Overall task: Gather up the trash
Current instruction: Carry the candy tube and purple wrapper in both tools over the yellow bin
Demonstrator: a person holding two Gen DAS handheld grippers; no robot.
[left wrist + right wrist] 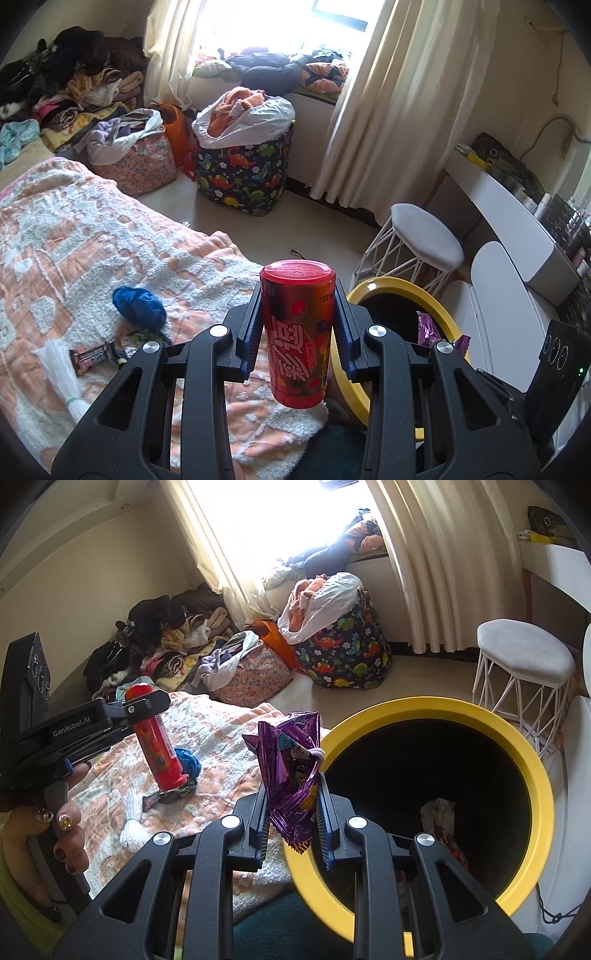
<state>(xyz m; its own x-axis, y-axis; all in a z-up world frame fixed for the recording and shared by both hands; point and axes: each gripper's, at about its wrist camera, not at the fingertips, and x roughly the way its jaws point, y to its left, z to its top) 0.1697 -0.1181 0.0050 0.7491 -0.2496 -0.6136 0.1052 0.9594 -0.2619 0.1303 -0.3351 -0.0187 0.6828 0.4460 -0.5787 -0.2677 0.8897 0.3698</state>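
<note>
My left gripper (298,325) is shut on a red candy tube (297,332) and holds it above the bed's corner, left of the bin. The tube also shows in the right wrist view (157,738). My right gripper (293,814) is shut on a crumpled purple snack wrapper (291,771) at the left rim of the yellow-rimmed trash bin (532,760), which holds some trash inside. The bin's rim (373,286) and the purple wrapper (428,328) also show in the left wrist view. On the bed lie a blue crumpled bag (138,306), a chocolate bar wrapper (94,358) and a white tassel (59,373).
The bed has an orange and white blanket (92,236). A white stool (524,664) stands behind the bin. A dinosaur-print laundry bag (240,170) and a pink bag (136,162) stand on the floor by the window. A white desk (517,218) is at right.
</note>
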